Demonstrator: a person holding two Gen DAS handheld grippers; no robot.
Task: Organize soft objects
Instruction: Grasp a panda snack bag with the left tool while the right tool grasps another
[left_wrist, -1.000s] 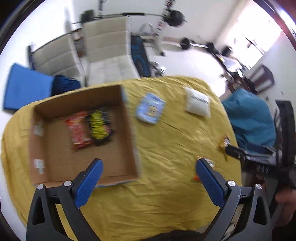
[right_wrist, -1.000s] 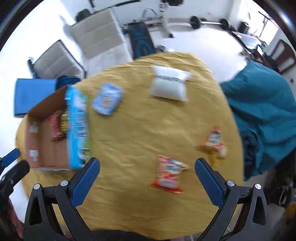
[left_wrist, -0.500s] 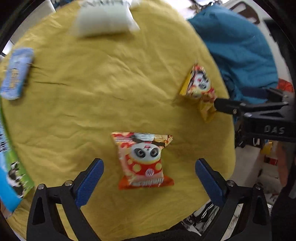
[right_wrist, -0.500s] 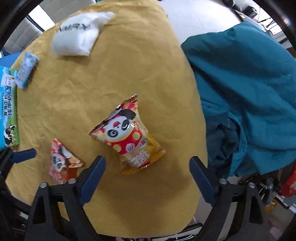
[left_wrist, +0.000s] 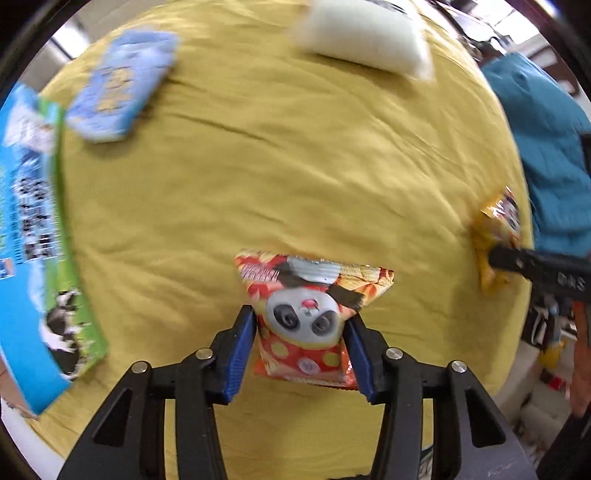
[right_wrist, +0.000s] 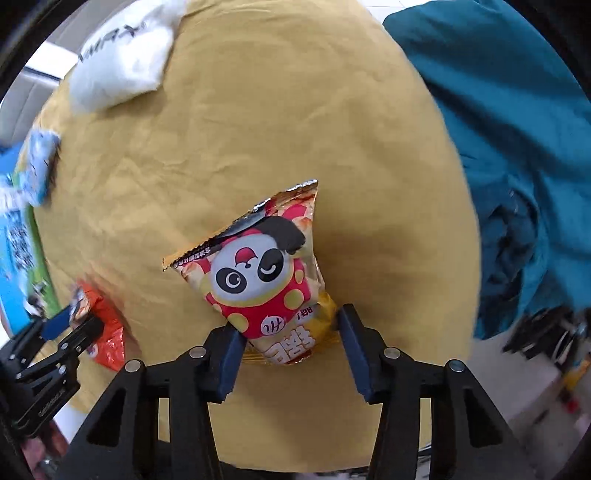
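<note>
My left gripper (left_wrist: 301, 326) is shut on an orange-red panda snack bag (left_wrist: 306, 317) that lies on the yellow tablecloth (left_wrist: 277, 166). My right gripper (right_wrist: 290, 326) is shut on a yellow-bottomed panda snack bag (right_wrist: 262, 277) near the table's right edge. That yellow bag (left_wrist: 498, 236) also shows in the left wrist view, with the right gripper's finger on it. The orange bag (right_wrist: 101, 332) shows at lower left in the right wrist view, held by the left gripper. A white pillow pack (left_wrist: 365, 35) and a blue wipes pack (left_wrist: 118, 85) lie at the far side.
The printed blue and green outer wall of a cardboard box (left_wrist: 33, 240) stands at the left. A teal cloth heap (right_wrist: 517, 147) lies off the table's right edge. The white pack (right_wrist: 122, 62) and blue pack (right_wrist: 40, 162) show at the right wrist view's left.
Both grippers moved from above the box to the snack bags, came down and shut on them: left on the orange bag, right on the yellow bag.
</note>
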